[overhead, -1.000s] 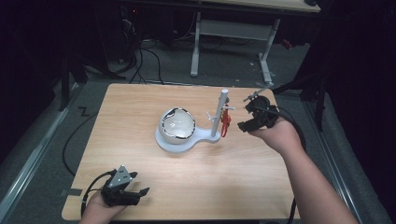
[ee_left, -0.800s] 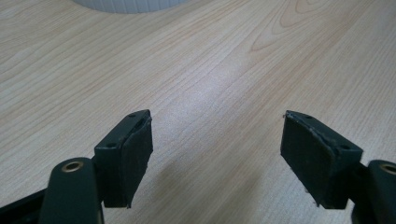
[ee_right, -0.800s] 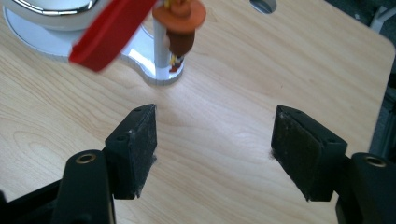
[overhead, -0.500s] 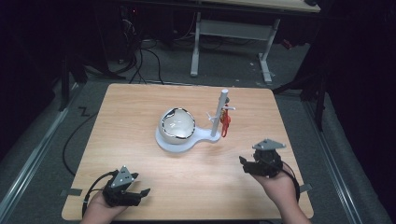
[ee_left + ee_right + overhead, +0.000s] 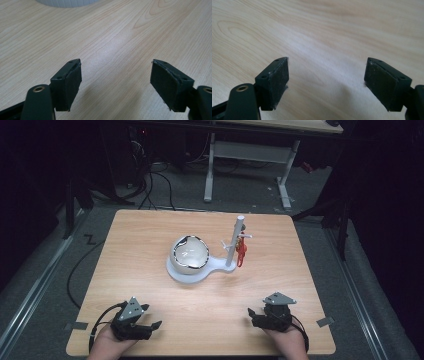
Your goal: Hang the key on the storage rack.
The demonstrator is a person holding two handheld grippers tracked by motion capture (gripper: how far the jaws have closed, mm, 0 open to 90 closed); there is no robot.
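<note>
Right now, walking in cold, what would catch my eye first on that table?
Probably the white stand in the middle of the wooden table: a round bowl sits on its base, and a small red thing hangs from its upright post. Next, the two black tools at the near edge, the left gripper and the right gripper, each in a hand, both with jaws open and nothing between them.

1. Your grippers sit at the table's (image 5: 150, 227) near edge, with bare wood ahead of both;
2. the white stand (image 5: 192, 271), bowl (image 5: 190, 253) and post (image 5: 235, 242) block mid-table;
3. pass either side.
</note>
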